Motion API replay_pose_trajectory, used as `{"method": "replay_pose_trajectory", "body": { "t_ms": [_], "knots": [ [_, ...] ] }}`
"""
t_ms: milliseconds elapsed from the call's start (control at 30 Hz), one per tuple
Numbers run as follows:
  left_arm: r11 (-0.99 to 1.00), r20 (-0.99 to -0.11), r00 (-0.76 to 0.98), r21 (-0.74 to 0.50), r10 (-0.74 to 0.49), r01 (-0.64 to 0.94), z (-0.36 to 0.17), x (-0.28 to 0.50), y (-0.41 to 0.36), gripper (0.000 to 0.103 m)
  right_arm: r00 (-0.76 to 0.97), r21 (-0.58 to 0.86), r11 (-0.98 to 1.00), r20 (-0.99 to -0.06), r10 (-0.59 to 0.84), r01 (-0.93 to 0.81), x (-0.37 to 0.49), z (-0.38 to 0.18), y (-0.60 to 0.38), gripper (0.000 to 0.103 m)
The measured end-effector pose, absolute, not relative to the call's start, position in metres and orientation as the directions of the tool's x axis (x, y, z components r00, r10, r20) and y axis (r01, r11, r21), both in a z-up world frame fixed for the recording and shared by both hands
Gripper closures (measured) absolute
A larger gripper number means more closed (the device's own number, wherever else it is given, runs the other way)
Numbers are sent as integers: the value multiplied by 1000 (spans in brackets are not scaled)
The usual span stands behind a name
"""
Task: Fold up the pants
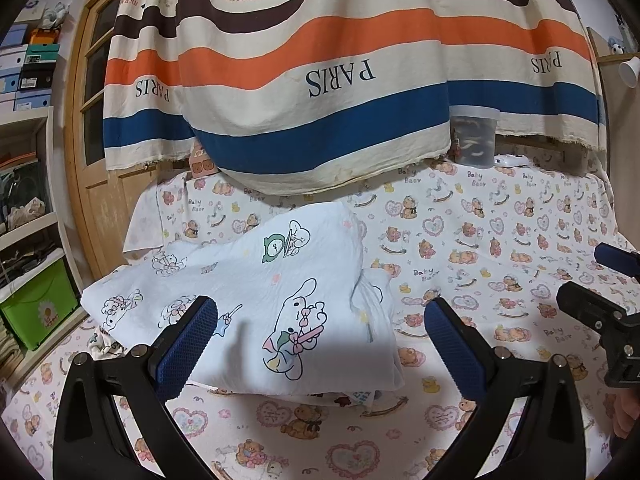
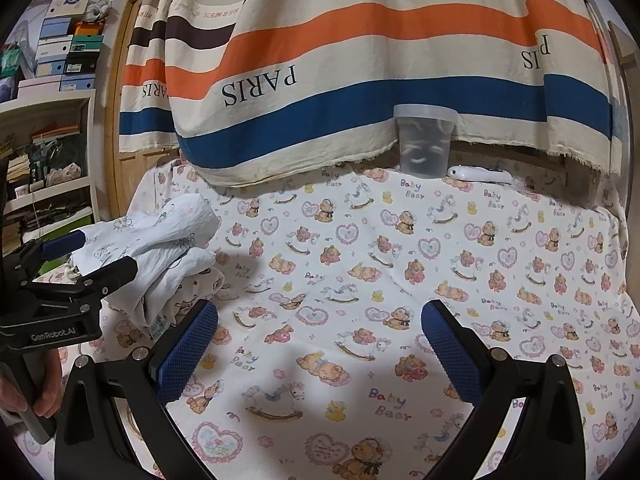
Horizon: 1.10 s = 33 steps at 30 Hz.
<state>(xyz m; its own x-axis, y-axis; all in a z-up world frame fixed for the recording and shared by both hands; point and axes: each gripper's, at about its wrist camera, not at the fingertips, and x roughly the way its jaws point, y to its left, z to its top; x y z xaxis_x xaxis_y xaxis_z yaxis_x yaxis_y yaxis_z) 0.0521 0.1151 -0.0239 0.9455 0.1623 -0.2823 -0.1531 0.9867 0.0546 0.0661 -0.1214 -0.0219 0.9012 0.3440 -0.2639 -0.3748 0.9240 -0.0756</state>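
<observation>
White cartoon-print pants (image 1: 256, 300), folded, lie on the bear-print sheet (image 1: 500, 240) toward its left side. Left gripper (image 1: 320, 336): fingers apart above them. Right gripper (image 2: 320, 340): fingers apart, over bare sheet.

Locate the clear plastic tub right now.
The clear plastic tub stands at the far edge of the bear-print sheet, against the striped curtain, with a white remote just to its right. It's right of centre in the left wrist view.

pants (image 1: 256, 292): 1 | hand-held gripper: 2 (left hand-held gripper (image 1: 320, 344), right hand-held gripper (image 2: 320, 344)) | plastic tub (image 2: 425, 140): 1 | remote (image 2: 479, 173): 1
</observation>
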Motion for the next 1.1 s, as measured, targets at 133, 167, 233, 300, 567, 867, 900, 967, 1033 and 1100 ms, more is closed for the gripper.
{"method": "replay_pose_trajectory", "body": {
  "t_ms": [133,167,233,300,567,867,900,967,1033,1100],
  "knots": [
    [987,-282,946,56,163,-153,-24,52,115,0,900,-73,924,-266,344,-375,66,-22,-121,1],
    [987,-282,945,56,163,-154,-24,52,115,0,900,-74,924,-266,345,-375,66,-22,-121,1],
    [987,-282,945,55,163,-153,-24,52,115,0,900,-74,924,-266,345,-376,66,-22,-121,1],
    [987,-283,945,55,162,-153,-24,52,115,0,900,-73,924,-265,345,-376,65,-22,-121,1],
    [986,-286,944,56,164,-154,-24,53,115,0,899,-71,924,-270,344,-375,67,-22,-122,1],
    [986,-290,943,57,165,-155,-25,54,116,0,897,-66,926,-281,342,-373,69,-23,-122,1],
    [986,-290,943,57,165,-155,-25,54,116,0,896,-66,925,-283,342,-374,67,-24,-121,1],
    [986,-291,942,58,166,-155,-25,54,116,0,894,-65,925,-288,343,-375,69,-24,-122,1],
    [986,-293,942,57,165,-155,-25,54,116,0,892,-64,924,-295,343,-377,71,-24,-121,1],
    [986,-294,941,57,165,-155,-26,54,116,0,891,-62,925,-299,342,-375,72,-24,-121,1]
  ]
}}
